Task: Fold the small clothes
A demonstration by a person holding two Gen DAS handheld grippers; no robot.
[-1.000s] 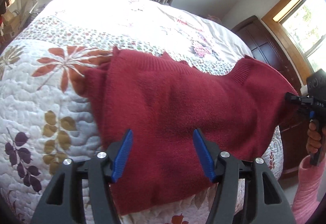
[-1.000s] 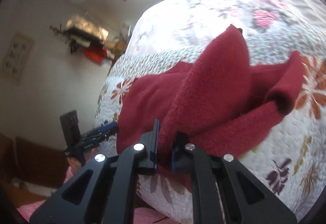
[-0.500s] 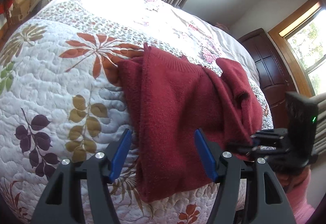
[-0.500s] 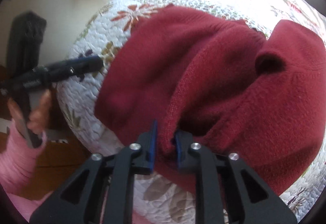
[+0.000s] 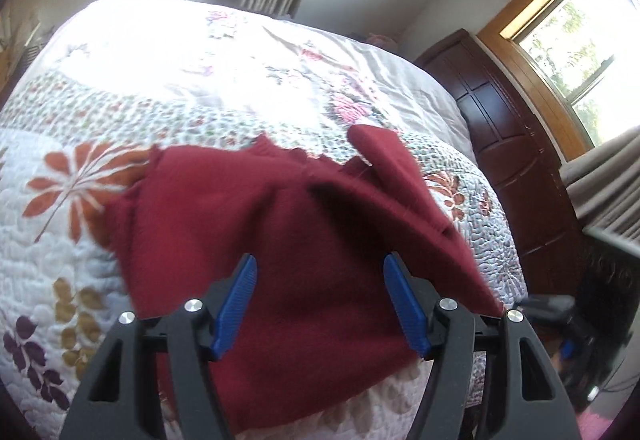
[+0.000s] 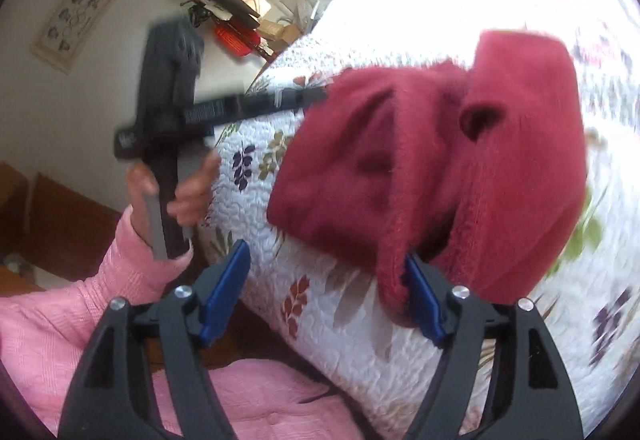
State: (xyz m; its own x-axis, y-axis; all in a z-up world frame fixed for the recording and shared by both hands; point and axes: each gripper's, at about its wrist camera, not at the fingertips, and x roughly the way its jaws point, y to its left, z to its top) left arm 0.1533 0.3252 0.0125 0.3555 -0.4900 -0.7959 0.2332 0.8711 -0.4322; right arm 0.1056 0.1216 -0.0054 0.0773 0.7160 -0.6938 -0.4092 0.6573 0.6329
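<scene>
Red knit sweater (image 5: 304, 248) lies bunched on the quilted bed (image 5: 60, 224); left tongs (image 5: 320, 304) and right tongs (image 6: 326, 294) gape just before it.

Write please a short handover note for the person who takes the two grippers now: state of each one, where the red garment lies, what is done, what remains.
Left hand-held gripper: open, hovering over the red sweater, holding nothing.
Right hand-held gripper: open; a fold of the sweater drapes against its right finger pad, but nothing is clamped.
Sweater: on the floral quilt, near the edge of the bed, bunched, with one side flipped over the body.
Done: a first rough fold of one side.
Left: flatten the bunched part, fold the other side and finish into a neat stack.
</scene>
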